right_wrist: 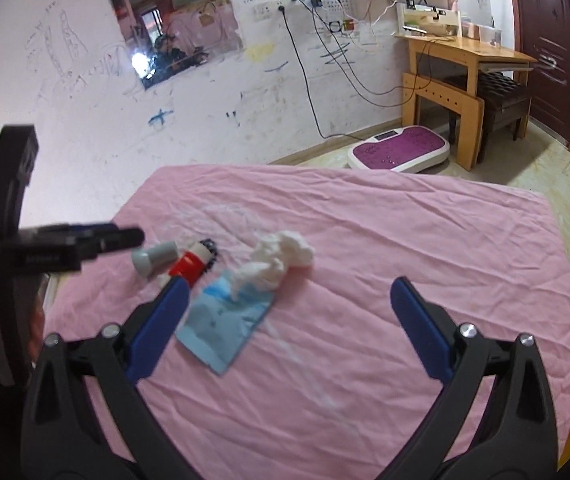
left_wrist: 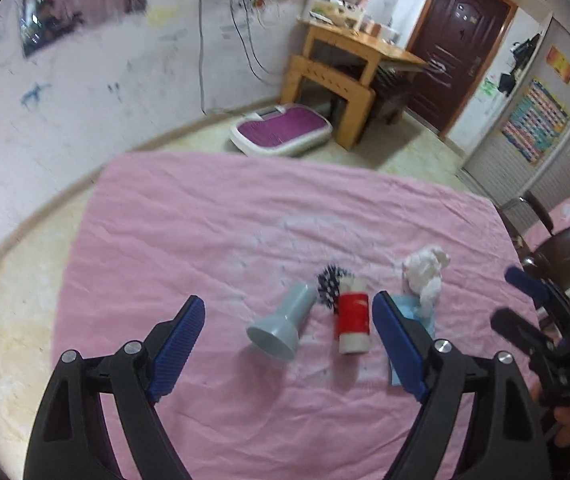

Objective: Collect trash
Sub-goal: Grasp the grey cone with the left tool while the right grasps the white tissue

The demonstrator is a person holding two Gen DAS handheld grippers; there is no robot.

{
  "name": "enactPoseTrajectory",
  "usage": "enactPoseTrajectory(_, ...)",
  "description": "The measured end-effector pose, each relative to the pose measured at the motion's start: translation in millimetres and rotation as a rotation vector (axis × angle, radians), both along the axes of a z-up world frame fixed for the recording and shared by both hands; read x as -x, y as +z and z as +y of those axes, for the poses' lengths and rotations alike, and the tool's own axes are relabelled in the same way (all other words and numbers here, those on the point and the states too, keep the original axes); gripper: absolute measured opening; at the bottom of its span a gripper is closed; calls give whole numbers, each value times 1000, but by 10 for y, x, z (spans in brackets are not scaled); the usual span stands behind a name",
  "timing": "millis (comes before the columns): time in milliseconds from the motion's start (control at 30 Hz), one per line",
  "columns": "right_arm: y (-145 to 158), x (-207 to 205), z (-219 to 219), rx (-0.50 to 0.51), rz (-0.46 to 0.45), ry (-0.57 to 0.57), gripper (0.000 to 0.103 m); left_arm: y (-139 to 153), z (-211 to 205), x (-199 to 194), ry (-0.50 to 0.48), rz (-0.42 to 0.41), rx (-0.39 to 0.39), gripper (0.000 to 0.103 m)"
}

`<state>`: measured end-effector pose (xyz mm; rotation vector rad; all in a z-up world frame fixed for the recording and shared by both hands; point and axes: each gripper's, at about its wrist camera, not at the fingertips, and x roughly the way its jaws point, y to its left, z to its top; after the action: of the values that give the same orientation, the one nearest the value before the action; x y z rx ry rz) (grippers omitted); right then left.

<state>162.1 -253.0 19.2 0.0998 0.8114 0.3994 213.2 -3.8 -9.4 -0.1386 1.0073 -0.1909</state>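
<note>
On the pink cloth lie a grey funnel-shaped piece, a red and white tube, a black spiky bit, a crumpled white tissue and a blue wrapper. My left gripper hovers open above the funnel and tube, nothing between its fingers. My right gripper stands open over the wrapper and the bare cloth, touching nothing.
A scribbled white wall rises behind the table. On the floor lie a purple and white platform, a wooden desk and a dark stool. A brown door stands at the back right.
</note>
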Motion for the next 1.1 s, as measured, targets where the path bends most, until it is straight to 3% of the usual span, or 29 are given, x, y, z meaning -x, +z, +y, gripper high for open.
enactPoseTrajectory(300,-72,-149,226,65,15,4,97,-232,10,-33,-49,69,79,81)
enactPoseTrajectory(567,-83,-249,265,43,32,4,97,-228,138,50,-52,105,199,68)
enactPoseTrajectory(733,-119,-314,335,52,49,24,97,-253,65,101,-76,124,235,59)
enactPoseTrajectory(933,-140,-408,391,31,76,42,97,-328,-59,67,-76,137,252,40)
enactPoseTrajectory(1100,-132,-542,335,-13,109,7,97,-424,-78,-31,-49,141,241,15)
